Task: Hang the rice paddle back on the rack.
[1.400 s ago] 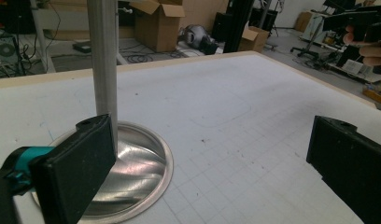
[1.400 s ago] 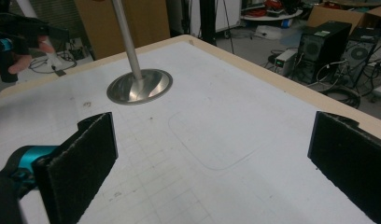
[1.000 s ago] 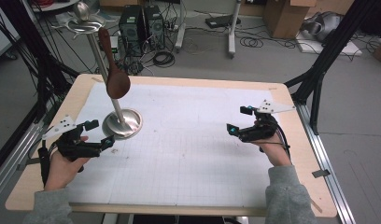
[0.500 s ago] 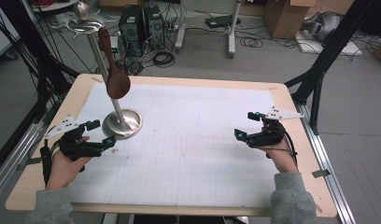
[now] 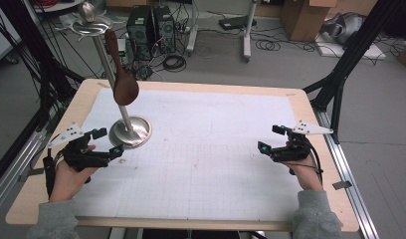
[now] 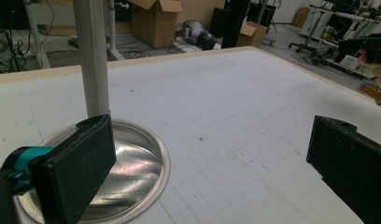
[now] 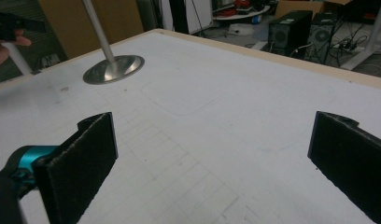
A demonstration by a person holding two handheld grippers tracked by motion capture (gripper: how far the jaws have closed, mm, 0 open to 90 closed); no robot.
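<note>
Leftmost, the left gripper [image 5: 107, 142] sits just beside the metal stand [image 5: 130, 131], jaws spread and holding nothing. Above the stand's base a wooden spoon [image 5: 122, 79] hangs, and well right of the stand the right gripper [image 5: 270, 139] rests spread wide, empty

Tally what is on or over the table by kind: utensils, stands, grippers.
Wooden spoon, hanging from the stand: 1
Metal stand with round base: 1
Grippers, both open and holding nothing: 2, left gripper, right gripper
Total: 4
</note>
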